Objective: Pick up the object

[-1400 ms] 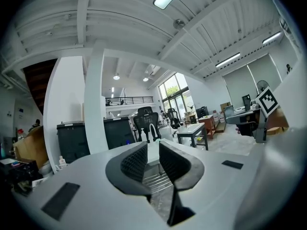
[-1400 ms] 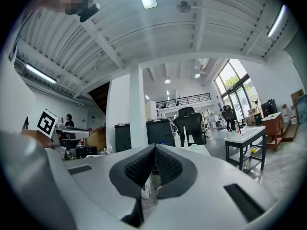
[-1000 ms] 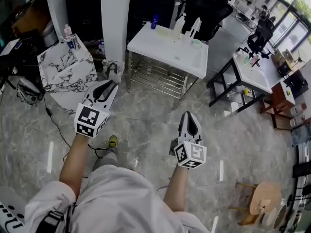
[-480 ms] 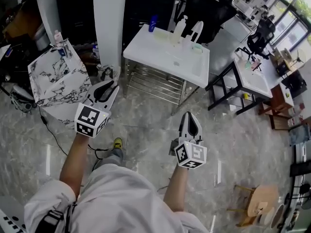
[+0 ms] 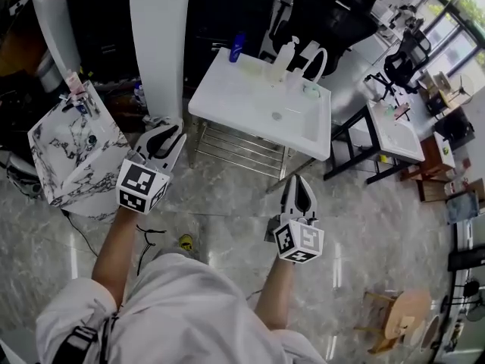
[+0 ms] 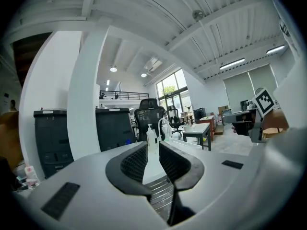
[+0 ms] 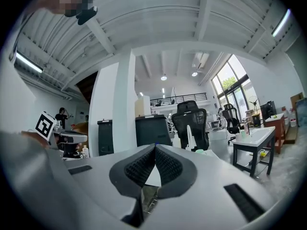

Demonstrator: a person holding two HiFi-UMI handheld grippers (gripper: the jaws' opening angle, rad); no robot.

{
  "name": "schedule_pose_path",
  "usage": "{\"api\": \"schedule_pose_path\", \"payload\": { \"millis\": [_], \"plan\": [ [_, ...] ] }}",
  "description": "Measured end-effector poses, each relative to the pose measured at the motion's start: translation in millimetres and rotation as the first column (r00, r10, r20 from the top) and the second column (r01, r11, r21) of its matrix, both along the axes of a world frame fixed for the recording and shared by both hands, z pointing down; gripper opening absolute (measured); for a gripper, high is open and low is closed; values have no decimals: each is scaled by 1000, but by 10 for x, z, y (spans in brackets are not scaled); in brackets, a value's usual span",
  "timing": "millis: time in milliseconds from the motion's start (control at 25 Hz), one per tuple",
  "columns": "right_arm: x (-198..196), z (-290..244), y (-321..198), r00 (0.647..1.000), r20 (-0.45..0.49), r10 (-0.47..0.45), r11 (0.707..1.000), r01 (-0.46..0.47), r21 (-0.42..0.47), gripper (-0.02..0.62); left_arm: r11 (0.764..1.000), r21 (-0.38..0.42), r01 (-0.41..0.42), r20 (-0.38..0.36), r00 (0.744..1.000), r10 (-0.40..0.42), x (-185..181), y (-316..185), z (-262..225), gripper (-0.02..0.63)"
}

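A white table [image 5: 250, 101] stands ahead of me on the grey floor. At its far edge are a blue bottle [image 5: 238, 47], a white pump bottle [image 5: 284, 52] and a curved white spout [image 5: 317, 58], with a small round thing [image 5: 276, 115] nearer the middle. My left gripper [image 5: 168, 133] hangs in the air short of the table's left corner, jaws a little apart and empty; the pump bottle [image 6: 151, 133] shows through its gap [image 6: 153, 145]. My right gripper [image 5: 296, 179] is held over the floor in front of the table, its tips [image 7: 155, 146] touching, holding nothing.
A marble-patterned block [image 5: 72, 146] stands at the left and a white pillar [image 5: 155, 44] behind it. A wire shelf [image 5: 242, 142] sits under the table. A black office chair [image 5: 326, 14], a second black-legged table [image 5: 394, 123], a wooden stool [image 5: 405, 313] and a floor cable [image 5: 148, 237] are around.
The view has shifted forward: the white table has come nearer and the marble block has slid left. Both grippers keep their pose and jaw state.
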State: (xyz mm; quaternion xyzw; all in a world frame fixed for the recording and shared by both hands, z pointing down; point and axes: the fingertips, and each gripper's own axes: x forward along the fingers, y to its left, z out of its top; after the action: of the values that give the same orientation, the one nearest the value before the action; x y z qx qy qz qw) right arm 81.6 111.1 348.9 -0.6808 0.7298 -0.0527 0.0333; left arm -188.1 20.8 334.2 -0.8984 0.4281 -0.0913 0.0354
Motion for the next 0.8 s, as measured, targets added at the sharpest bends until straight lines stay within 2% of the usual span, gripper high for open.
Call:
{"api": "schedule_pose_path", "payload": {
  "millis": [160, 360, 800],
  "plan": [
    [-106, 17, -454, 1000, -3, 28, 1000, -28, -4, 6, 999, -10, -35, -10, 999, 34, -57, -535, 46, 69],
    [-126, 63, -777, 999, -3, 45, 999, -45, -10, 6, 998, -21, -61, -21, 998, 61, -52, -919, 130, 69],
    [196, 202, -1441, 997, 13, 79, 997, -80, 0, 5, 994, -48, -101, -10, 995, 100, 320, -1663, 355, 69]
  ]
}}
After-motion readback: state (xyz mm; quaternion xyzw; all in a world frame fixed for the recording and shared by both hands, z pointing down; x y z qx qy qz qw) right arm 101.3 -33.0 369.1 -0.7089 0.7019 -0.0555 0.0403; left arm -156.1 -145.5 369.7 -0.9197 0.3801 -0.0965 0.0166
